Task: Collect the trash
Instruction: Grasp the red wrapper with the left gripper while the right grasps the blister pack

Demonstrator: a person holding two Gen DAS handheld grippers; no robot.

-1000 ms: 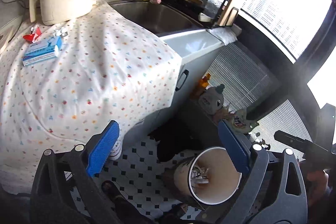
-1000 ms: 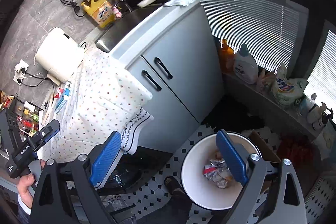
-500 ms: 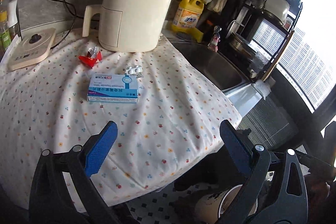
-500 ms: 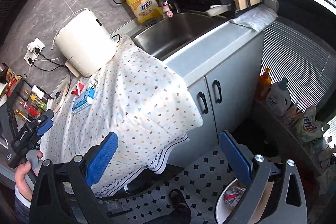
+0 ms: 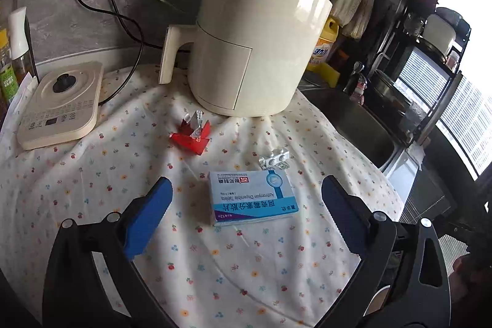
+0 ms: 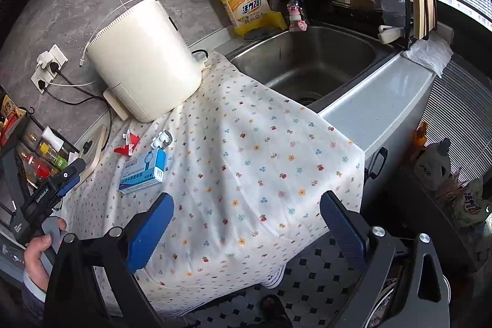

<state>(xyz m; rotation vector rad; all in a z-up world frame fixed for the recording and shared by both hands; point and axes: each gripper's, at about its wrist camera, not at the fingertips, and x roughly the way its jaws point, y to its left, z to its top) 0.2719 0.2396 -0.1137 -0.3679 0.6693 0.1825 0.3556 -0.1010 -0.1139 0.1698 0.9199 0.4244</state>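
Observation:
A blue and white medicine box (image 5: 252, 197) lies flat on the flowered cloth (image 5: 92, 183). A silver blister pack (image 5: 274, 158) lies just behind it, and a torn red wrapper (image 5: 192, 135) lies further back left. My left gripper (image 5: 246, 214) is open and empty, hovering over the box with one finger on each side. In the right wrist view the box (image 6: 143, 171), the blister pack (image 6: 162, 139) and the red wrapper (image 6: 127, 143) lie far left. My right gripper (image 6: 246, 228) is open and empty above the cloth's front edge.
A cream air fryer (image 5: 255, 39) stands behind the trash. A cream induction base (image 5: 60, 105) sits at the left, with bottles beyond it. A steel sink (image 6: 310, 63) lies to the right, with a yellow detergent bottle (image 6: 246, 2) behind it. The floor below has black and white tiles (image 6: 310, 269).
Both grippers have swung up from the white bin on the floor to the counter. The left one has come in over the medicine box. The bin has dropped out of view.

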